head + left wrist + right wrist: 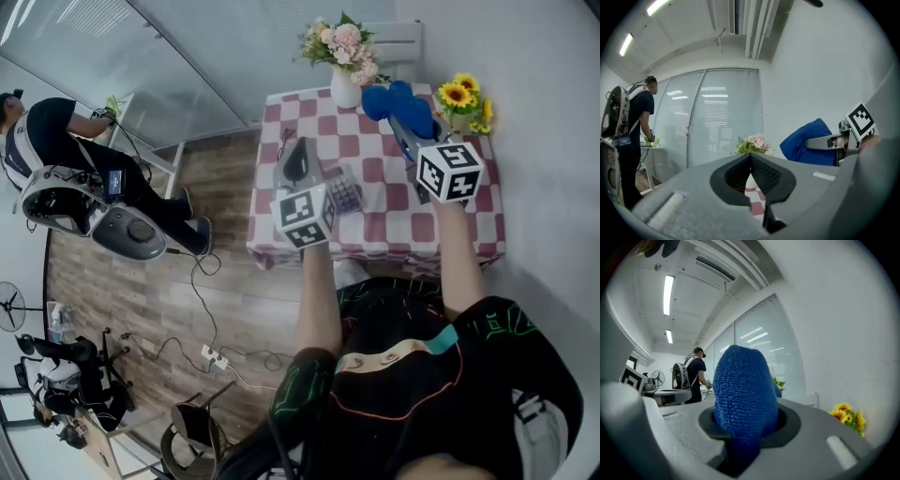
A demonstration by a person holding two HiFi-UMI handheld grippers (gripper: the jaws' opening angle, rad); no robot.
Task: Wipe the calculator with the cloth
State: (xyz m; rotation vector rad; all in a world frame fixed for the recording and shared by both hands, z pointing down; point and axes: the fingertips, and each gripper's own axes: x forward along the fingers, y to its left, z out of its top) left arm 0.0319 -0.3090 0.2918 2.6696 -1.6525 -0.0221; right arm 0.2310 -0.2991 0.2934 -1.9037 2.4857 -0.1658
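Note:
The calculator (344,193), grey with dark keys, lies on the red-and-white checked table (380,236), just right of my left gripper's marker cube. My left gripper (298,161) is held over the table's left part, and its jaws meet at the tips with nothing between them (750,157). My right gripper (405,124) is raised over the table's back right and is shut on the blue cloth (398,101). The cloth (743,394) bulges out of the jaws in the right gripper view. The left gripper view also shows the blue cloth (808,143) at its right.
A white vase of pink flowers (345,86) stands at the table's back edge and sunflowers (466,101) at its back right corner. A white chair (398,42) is behind the table. A person with a backpack rig (56,141) stands far left; cables lie on the wooden floor (211,352).

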